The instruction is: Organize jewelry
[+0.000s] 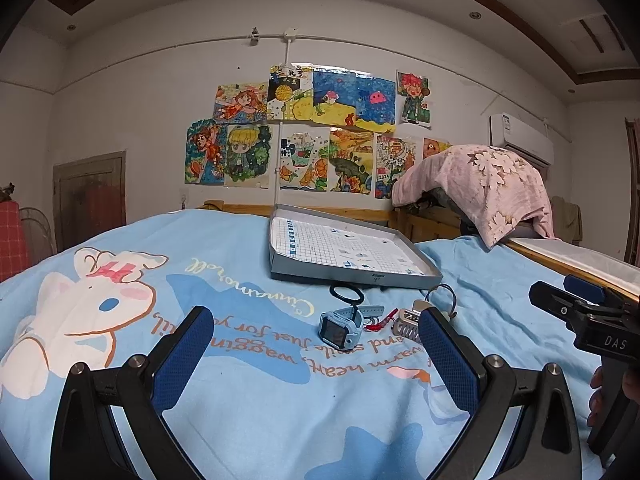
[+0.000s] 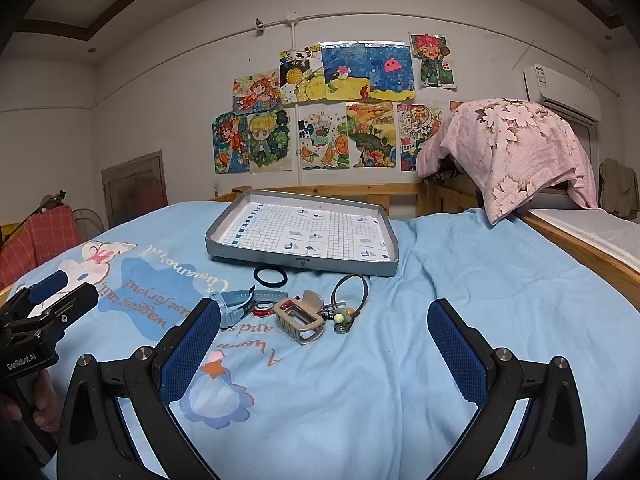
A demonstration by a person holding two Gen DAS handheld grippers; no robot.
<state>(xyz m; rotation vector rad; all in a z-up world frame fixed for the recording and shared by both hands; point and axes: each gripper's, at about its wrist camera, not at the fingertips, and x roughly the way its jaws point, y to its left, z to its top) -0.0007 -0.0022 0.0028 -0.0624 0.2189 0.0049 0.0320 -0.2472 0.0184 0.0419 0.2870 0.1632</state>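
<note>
Right wrist view shows you have sorted nothing yet. Going left to right on the bedspread (image 2: 460, 280): blue watch (image 2: 234, 306), black hair tie (image 2: 270, 275), beige claw clip (image 2: 300, 315), brown beaded tie (image 2: 349, 298). The grey tray (image 2: 300, 262) behind them sits empty. Your left gripper (image 1: 316, 354) and right gripper (image 2: 324, 344) both hang spread wide, holding nothing.

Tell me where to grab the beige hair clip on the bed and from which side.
Grip the beige hair clip across its narrow handle end, with the right claw coming from above: the clip lies flat and the toothed end is wide and open.
</note>
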